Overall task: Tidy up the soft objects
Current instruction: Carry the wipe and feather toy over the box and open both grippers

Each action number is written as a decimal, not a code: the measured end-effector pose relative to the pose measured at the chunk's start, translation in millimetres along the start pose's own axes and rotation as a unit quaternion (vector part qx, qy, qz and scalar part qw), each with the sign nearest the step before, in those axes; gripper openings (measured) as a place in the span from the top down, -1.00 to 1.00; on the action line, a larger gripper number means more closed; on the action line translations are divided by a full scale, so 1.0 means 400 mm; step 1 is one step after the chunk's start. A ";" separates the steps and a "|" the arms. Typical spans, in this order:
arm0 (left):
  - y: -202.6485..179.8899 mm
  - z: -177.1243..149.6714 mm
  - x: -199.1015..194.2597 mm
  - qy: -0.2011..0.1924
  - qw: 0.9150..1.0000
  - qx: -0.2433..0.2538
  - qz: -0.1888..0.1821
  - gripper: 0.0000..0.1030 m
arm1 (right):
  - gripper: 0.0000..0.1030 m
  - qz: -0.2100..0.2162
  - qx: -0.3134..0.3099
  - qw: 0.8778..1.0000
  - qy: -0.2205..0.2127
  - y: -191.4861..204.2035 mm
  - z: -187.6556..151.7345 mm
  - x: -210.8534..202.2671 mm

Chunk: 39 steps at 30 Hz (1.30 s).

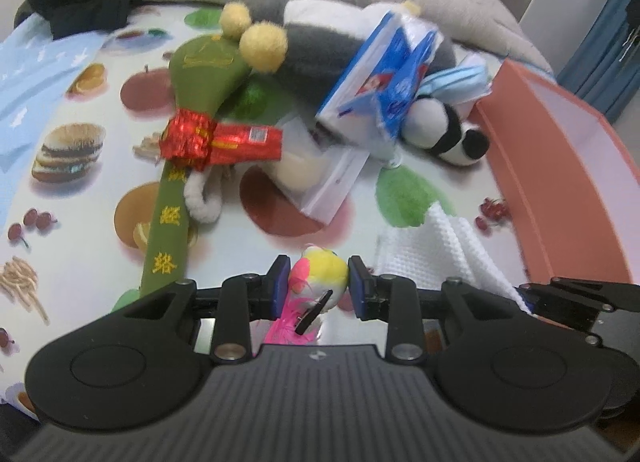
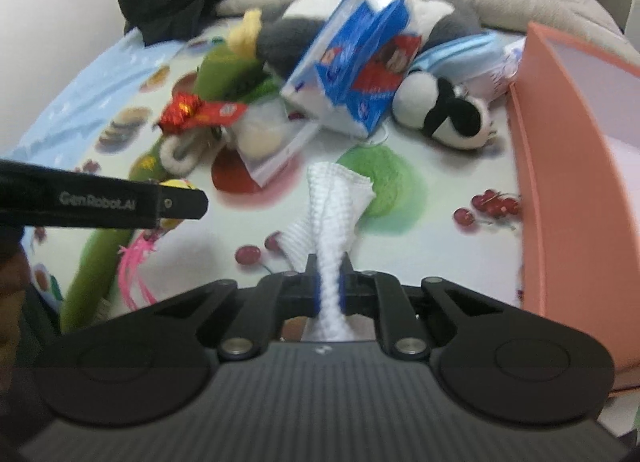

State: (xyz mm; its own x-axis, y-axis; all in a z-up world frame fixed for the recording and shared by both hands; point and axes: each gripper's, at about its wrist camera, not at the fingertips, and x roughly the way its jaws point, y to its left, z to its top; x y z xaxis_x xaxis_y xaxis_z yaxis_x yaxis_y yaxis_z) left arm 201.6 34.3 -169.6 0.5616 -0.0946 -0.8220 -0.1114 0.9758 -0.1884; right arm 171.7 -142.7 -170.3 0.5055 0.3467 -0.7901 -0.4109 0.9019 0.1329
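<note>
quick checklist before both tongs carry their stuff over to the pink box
1. Left tongs closed on the small yellow-pink plush toy: ok, pads press both sides.
2. Right tongs closed on the white waffle cloth: ok, pinched tight.
3. Cloth clear of the table: cannot tell, its free end hangs forward.
4. Pink box open and on the right: ok.
5. Room inside the box: cannot tell, only part of the interior shows.
6. Path free of the panda plush: ok, it lies farther back.
</note>
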 end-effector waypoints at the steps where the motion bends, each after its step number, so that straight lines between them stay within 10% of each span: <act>1: -0.006 0.004 -0.012 -0.004 1.000 0.001 -0.003 0.29 | 0.77 0.001 0.005 1.000 -0.006 -0.002 0.005 -0.017; 20: -0.156 0.175 -0.240 -0.100 0.991 0.052 -0.065 0.29 | 0.77 -0.018 0.031 0.989 -0.147 -0.056 0.136 -0.317; 39: -0.488 0.348 -0.338 -0.165 0.962 0.151 -0.155 0.29 | 0.77 -0.124 0.094 0.958 -0.240 -0.287 0.237 -0.535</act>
State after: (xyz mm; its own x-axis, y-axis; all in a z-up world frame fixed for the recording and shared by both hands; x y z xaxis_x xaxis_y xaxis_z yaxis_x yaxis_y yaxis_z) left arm 261.4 -116.1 53.1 0.7653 -0.3704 -0.5264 0.3181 0.9286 -0.1910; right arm 182.3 -296.0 40.3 0.8788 0.1543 -0.4516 -0.1128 0.9866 0.1176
